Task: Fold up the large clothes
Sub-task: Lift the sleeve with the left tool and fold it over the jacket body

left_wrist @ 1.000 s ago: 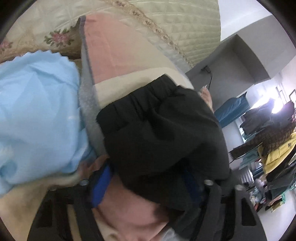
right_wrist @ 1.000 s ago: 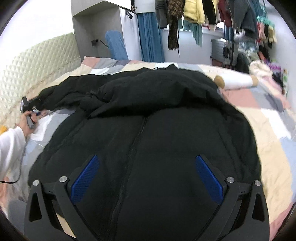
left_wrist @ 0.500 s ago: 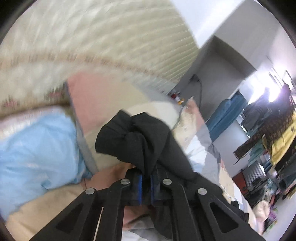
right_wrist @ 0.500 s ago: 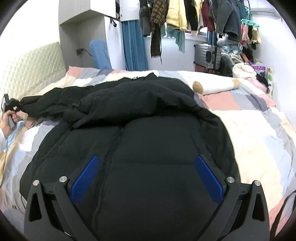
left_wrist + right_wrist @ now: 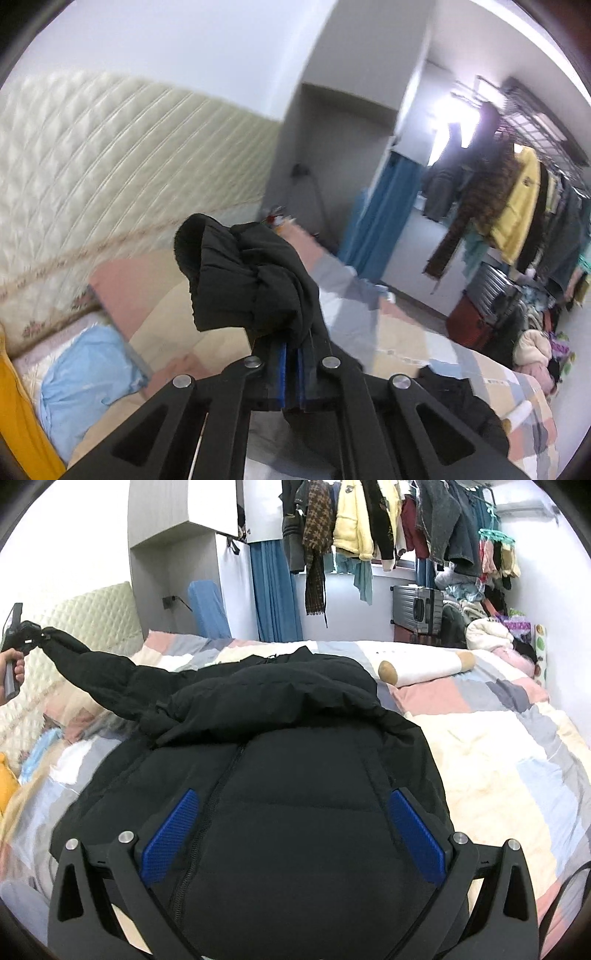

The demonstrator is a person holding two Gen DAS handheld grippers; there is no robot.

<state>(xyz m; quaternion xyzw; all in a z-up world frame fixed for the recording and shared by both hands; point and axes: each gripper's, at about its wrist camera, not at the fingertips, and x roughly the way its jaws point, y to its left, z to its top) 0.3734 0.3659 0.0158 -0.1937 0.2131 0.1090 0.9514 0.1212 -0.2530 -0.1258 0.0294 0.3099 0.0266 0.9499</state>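
The black padded jacket lay spread front-up across the patchwork bed cover, its zip running up the middle toward the hood, which was bunched at the far side. Its sleeve rose off the bed toward the left edge, stretched taut in the air up to my left gripper, which my left hand held in front of the quilted cream headboard. In the left wrist view, the jaws of my left gripper were together, clamped on the cuff end of that sleeve, which bulged in black folds above the blue pads. Below the lifted cuff, at the bed's head end, a pale blue pillow lay beside a yellow cloth; the view there was blurred.

Nearer the middle, my right gripper hung over the jacket's body with its jaws wide apart, one blue pad on each side of the zip; whether the pads touched the fabric could not be told. To the right of the hood a white bolster with tan ends lay across the bed toward its far right corner. Beyond the bed's far edge hung a blue curtain, and a rail of hanging clothes crossed the window, with a grey suitcase beneath it.
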